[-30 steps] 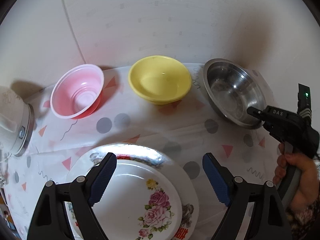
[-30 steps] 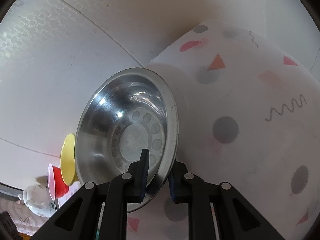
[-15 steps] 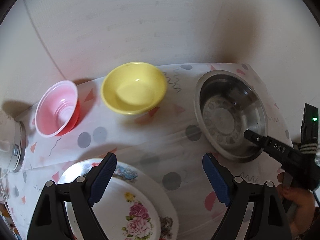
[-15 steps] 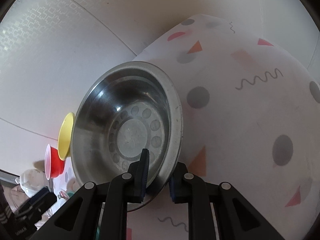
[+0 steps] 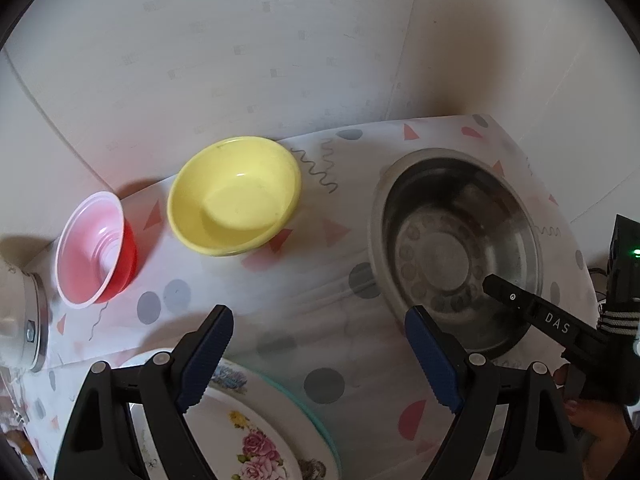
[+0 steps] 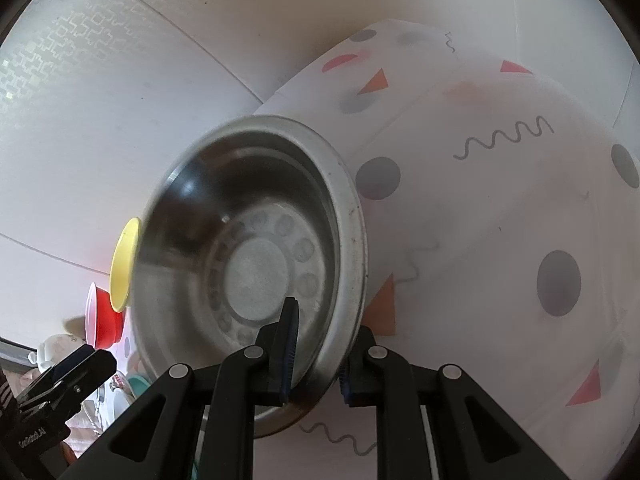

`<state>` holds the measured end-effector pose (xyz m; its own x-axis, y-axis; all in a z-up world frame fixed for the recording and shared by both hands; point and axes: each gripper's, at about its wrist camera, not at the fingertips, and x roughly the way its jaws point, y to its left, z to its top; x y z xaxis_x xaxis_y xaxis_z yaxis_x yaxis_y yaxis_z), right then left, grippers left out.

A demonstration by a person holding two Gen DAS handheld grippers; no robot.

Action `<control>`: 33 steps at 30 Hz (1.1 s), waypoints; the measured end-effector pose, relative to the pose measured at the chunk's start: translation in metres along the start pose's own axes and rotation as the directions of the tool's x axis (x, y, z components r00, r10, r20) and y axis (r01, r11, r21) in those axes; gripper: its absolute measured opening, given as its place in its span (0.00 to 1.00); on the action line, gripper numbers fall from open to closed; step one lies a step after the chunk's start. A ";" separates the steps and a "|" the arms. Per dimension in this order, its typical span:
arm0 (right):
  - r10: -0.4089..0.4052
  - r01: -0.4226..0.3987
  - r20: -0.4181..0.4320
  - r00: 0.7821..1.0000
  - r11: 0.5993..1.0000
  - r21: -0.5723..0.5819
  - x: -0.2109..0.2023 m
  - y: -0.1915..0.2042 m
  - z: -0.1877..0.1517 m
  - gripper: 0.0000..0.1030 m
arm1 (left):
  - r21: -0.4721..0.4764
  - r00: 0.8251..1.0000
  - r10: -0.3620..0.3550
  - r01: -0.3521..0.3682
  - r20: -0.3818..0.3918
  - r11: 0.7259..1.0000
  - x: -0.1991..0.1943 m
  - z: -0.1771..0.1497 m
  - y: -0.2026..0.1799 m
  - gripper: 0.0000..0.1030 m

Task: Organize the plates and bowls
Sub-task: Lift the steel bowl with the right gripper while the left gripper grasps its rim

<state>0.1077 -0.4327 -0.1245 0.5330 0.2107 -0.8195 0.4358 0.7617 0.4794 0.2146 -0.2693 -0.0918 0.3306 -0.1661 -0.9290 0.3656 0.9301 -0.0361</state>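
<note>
A steel bowl (image 5: pixel 452 248) sits at the right of the patterned tablecloth; it fills the right wrist view (image 6: pixel 256 256). My right gripper (image 6: pixel 316 356) straddles its near rim, one finger inside and one outside, with a small gap showing. It also shows in the left wrist view (image 5: pixel 496 284). A yellow bowl (image 5: pixel 236 196) and a red bowl (image 5: pixel 94 248) with pale pink inside stand to the left. My left gripper (image 5: pixel 320 356) is open and empty, above floral plates (image 5: pixel 256 432) stacked at the front.
A white wall (image 5: pixel 280 40) runs close behind the bowls. A white appliance (image 5: pixel 16 312) stands at the far left edge. The tablecloth (image 6: pixel 500 220) extends to the right of the steel bowl.
The right gripper's fingers have spread apart on the steel bowl's rim. The left gripper moved right and forward, so the plates slid down in view and the steel bowl looks nearer.
</note>
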 end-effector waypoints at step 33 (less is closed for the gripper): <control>0.006 -0.006 0.013 1.000 1.000 -0.011 -0.002 0.002 0.003 0.17 | 0.072 0.988 -0.077 0.088 -0.135 0.994 0.062 0.015 -0.037 0.49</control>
<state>0.1100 -0.4331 -0.1209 0.5453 0.2073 -0.8122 0.4246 0.7671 0.4809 0.2347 -0.3191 -0.1428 0.1811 -0.1919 -0.9646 0.4545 0.8861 -0.0910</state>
